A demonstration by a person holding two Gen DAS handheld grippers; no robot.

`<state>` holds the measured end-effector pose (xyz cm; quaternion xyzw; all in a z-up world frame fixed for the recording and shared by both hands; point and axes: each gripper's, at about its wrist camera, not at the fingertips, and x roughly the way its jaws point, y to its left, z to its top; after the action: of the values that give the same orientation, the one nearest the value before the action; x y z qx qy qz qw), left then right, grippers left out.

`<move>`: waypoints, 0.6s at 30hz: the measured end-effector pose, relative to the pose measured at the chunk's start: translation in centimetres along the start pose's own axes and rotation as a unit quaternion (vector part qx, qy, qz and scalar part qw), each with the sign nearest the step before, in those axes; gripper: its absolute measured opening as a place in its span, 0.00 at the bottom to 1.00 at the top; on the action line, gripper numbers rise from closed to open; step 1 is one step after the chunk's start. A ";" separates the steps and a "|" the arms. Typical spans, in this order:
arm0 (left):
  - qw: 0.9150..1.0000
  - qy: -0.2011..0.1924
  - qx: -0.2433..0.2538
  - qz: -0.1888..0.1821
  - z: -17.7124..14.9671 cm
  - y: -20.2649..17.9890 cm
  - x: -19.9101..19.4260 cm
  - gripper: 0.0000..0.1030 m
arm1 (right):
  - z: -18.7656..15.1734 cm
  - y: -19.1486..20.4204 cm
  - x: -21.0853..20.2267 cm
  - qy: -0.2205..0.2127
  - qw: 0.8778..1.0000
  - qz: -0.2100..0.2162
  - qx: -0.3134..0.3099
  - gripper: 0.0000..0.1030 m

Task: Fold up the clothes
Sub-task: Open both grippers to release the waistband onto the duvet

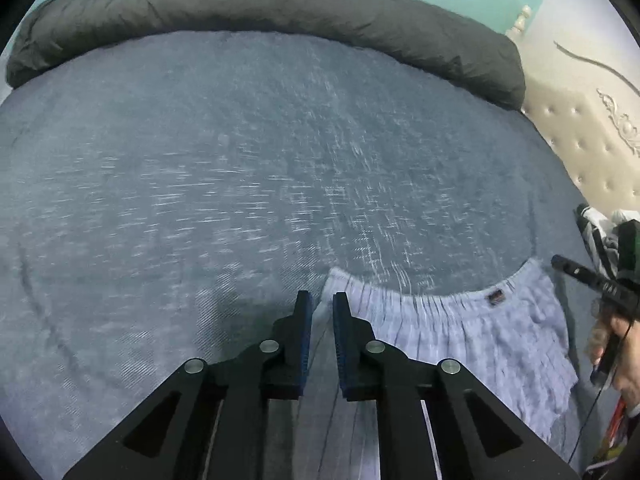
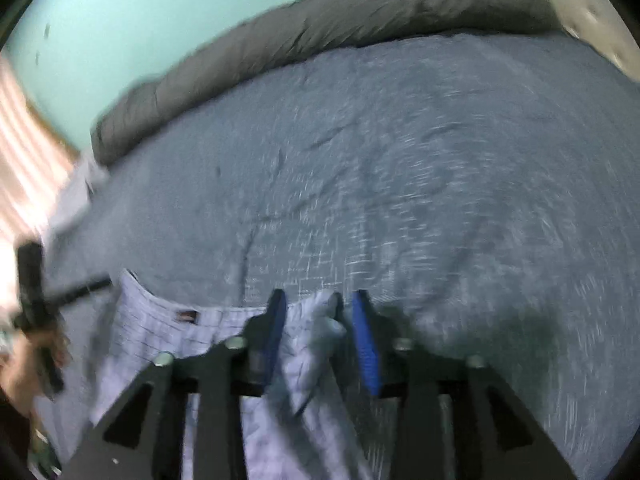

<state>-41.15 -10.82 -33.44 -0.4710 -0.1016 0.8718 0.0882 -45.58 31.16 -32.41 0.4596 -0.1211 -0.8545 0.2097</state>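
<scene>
One pair of pale blue checked shorts [image 1: 472,332] lies flat on grey bedspread [image 1: 240,160], left gripper [image 1: 323,300] narrowly parted at its waistband corner, right gripper [image 2: 320,304] parted around a loose fabric bunch.

Pale lilac checked shorts [image 1: 500,332] on a flecked grey-blue bedspread [image 1: 240,168]; dark grey, perhaps charcoal, duvet [image 1: 280,4].
</scene>
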 end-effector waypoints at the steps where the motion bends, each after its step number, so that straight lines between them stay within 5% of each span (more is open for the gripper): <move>1: 1.000 -0.006 0.000 -0.001 -0.6 0.3 -1.1 0.12 | -0.3 -0.7 -1.0 -0.005 1.000 0.013 0.018 0.35; 7: 1.000 -0.025 -0.012 -0.008 -5.2 0.3 -6.4 0.18 | -5.4 -3.4 -6.4 0.000 0.995 0.058 0.086 0.35; 18: 0.997 -0.037 -0.061 -0.021 -13.6 -2.6 -7.9 0.39 | -13.9 -5.8 -9.4 -0.017 0.980 0.050 0.192 0.35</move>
<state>-25.26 -9.02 -33.68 -0.4404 -0.1672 0.8790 0.0737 -30.80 40.49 -35.49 0.4699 -0.3093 -0.8116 0.1578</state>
